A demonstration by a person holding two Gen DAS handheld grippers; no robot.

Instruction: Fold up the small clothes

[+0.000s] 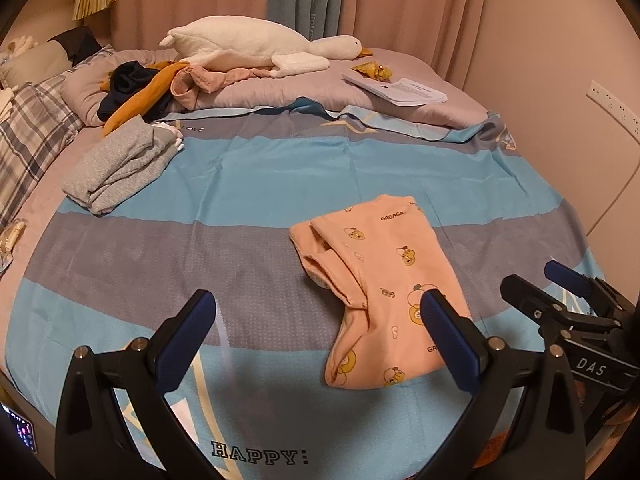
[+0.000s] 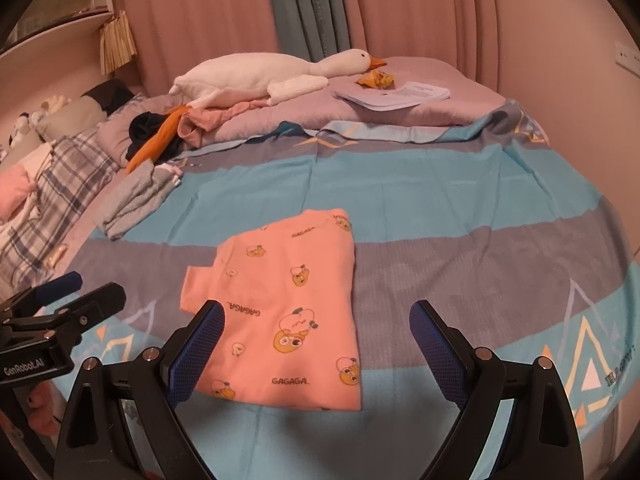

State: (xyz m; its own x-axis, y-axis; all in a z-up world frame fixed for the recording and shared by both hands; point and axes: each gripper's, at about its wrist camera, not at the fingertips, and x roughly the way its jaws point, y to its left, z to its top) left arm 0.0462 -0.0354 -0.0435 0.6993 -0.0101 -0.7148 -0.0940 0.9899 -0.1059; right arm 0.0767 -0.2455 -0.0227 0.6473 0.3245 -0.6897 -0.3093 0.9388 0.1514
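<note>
A small pink shirt (image 1: 380,292) printed with cartoon bears and "GAGAGA" lies folded lengthwise on the blue and grey striped sheet (image 1: 280,168). My left gripper (image 1: 320,320) hovers open above the sheet, its right finger over the shirt's lower edge, holding nothing. My right gripper (image 1: 534,278) shows at the right edge. In the right wrist view the pink shirt (image 2: 288,312) lies flat with one sleeve sticking out to the left. My right gripper (image 2: 320,332) stands open above its near half, empty. The left gripper (image 2: 86,290) is at the left, apart from the cloth.
A folded grey stack (image 1: 120,168) sits at the sheet's left. Behind it lies a loose pile of dark, orange and pink clothes (image 1: 152,84), a white plush goose (image 1: 248,46) and papers (image 1: 400,90) on a lilac quilt. Plaid pillows (image 1: 28,132) line the left; curtains hang behind.
</note>
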